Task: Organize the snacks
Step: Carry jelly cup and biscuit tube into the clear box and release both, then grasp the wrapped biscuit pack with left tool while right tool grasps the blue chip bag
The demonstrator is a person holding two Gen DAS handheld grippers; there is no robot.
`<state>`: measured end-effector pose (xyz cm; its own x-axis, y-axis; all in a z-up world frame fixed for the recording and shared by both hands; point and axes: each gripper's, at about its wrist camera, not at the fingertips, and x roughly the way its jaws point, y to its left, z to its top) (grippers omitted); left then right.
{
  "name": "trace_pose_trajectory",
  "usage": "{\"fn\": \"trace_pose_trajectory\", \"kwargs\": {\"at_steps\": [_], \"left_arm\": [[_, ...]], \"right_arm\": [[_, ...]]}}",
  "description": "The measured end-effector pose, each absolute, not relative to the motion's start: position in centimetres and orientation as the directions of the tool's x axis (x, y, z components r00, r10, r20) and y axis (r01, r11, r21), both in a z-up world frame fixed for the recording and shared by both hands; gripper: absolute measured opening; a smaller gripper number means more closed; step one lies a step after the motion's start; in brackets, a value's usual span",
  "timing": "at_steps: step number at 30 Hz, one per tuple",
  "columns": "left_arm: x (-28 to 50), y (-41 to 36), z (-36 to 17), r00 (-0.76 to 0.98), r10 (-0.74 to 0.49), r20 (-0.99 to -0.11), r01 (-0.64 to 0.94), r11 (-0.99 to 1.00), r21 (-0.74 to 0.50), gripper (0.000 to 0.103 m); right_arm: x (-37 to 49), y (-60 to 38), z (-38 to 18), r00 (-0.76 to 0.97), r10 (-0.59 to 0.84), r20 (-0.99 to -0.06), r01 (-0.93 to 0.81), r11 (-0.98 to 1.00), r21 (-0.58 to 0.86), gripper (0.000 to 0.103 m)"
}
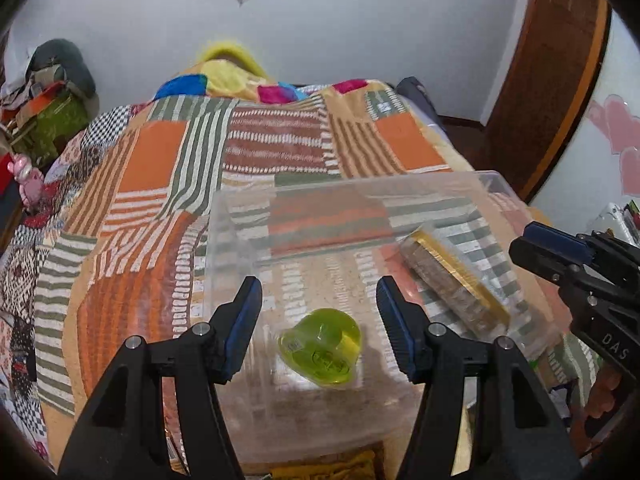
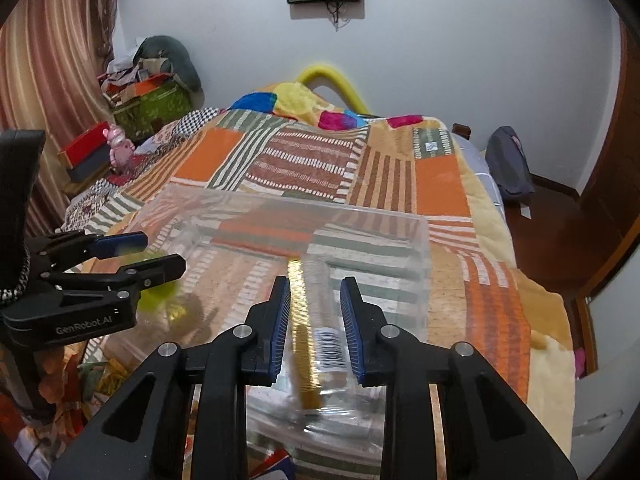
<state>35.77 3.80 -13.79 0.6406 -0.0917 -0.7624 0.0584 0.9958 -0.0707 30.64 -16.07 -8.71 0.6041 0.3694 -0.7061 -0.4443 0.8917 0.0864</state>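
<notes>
Over the clear plastic bin [image 1: 224, 240], the left gripper [image 1: 318, 322] hangs half-open above a green jelly cup [image 1: 320, 346]; the right gripper [image 2: 314, 320], narrowed, apparently clamps a gold-edged clear biscuit pack [image 2: 320, 344]. Lower before releasing.

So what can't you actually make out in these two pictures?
- Left wrist view: the printing on the green jelly cup is too small and blurred to read.
- Right wrist view: the jelly cup is mostly hidden behind the left hand-held gripper.
- Right wrist view: whether the right hand-held gripper presses the clear cookie pack; blur and its clear wrap hide the contact.
- Both views: the clear bin's near wall is cut off by the gripper bodies.
</notes>
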Motion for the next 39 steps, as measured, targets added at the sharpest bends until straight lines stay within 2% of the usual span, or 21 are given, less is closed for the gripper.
{"fn": "trace_pose_trajectory", "kwargs": {"at_steps": [12, 17, 27, 33, 37, 39], "left_arm": [[28.8, 6.8, -7.5, 0.74, -0.1, -0.665, 0.068, 0.995, -0.075, 0.071], [25.5, 9.5, -7.0, 0.741, -0.059, -0.669, 0.03, 0.998, -0.054, 0.074], [19.7, 15.6, -11.5, 0.665, 0.034, -0.746, -0.083, 0.996, -0.028, 0.074], [17.5, 17.8, -16.3, 0.595, 0.038, -0.803, -0.136, 0.989, -0.054, 0.074], [16.6, 18.8, -19.0, 0.552, 0.021, -0.834, -0.161, 0.984, -0.082, 0.074], [16.2, 19.1, -20.2, 0.536, 0.015, -0.844, -0.167, 0.982, -0.089, 0.074]], "right_arm": [[26.2, -18.9, -5.9, 0.649, 0.378, -0.66, -0.438, 0.895, 0.082, 0.042], [24.1, -19.7, -5.9, 0.65, 0.379, -0.659, -0.435, 0.896, 0.086, 0.049], [20.6, -20.0, -7.9, 0.636, 0.341, -0.692, -0.425, 0.904, 0.056, 0.059], [19.7, -19.9, -9.9, 0.601, 0.335, -0.725, -0.412, 0.908, 0.079, 0.066], [19.6, -19.5, -11.5, 0.575, 0.323, -0.752, -0.406, 0.91, 0.081, 0.077], [19.9, -19.2, -12.2, 0.56, 0.308, -0.769, -0.408, 0.911, 0.068, 0.077]]}}
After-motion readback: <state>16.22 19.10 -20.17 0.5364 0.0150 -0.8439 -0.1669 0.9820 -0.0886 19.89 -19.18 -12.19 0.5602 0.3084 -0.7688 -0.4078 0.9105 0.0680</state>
